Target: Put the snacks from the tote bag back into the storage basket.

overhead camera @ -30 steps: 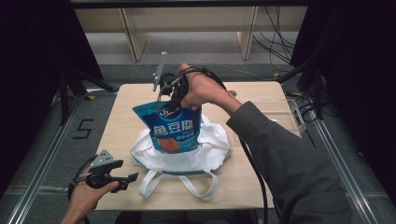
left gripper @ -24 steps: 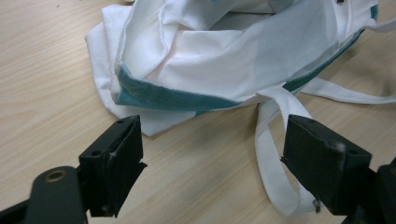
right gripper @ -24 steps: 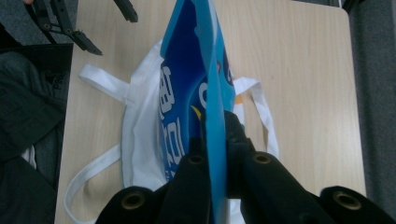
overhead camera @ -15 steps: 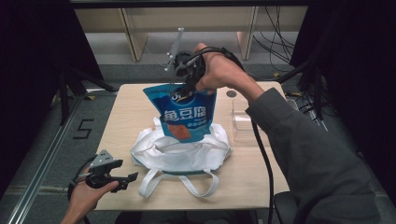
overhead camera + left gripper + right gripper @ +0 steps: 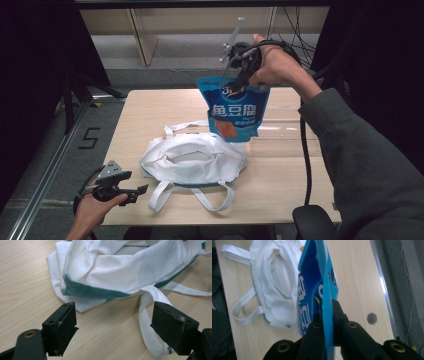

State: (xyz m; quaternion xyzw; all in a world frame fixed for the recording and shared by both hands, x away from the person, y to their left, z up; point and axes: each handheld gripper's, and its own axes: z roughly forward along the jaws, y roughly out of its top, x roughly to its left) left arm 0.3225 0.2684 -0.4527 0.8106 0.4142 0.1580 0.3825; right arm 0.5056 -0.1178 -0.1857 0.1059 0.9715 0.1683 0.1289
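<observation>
The right gripper (image 5: pixel 243 70) is closed tight on the top edge of a blue snack bag (image 5: pixel 233 111), which is held up in the air above the worktop (image 5: pixel 280 175). A white cloth bag (image 5: pixel 192 159) is spread flat on the worktop just below it. The left gripper (image 5: pixel 131 190) is held wide open and empty near the cloth bag's handle (image 5: pixel 150 325).

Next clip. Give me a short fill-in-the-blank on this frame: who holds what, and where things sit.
1. The right gripper is shut on the top edge of the blue ____.
2. The blue snack bag hangs clear above the ____.
3. The white tote bag lies flat with its handles resting on the ____.
4. The left gripper has its fingers ____, holding nothing.

Missing words: snack bag; table; table; open
</observation>
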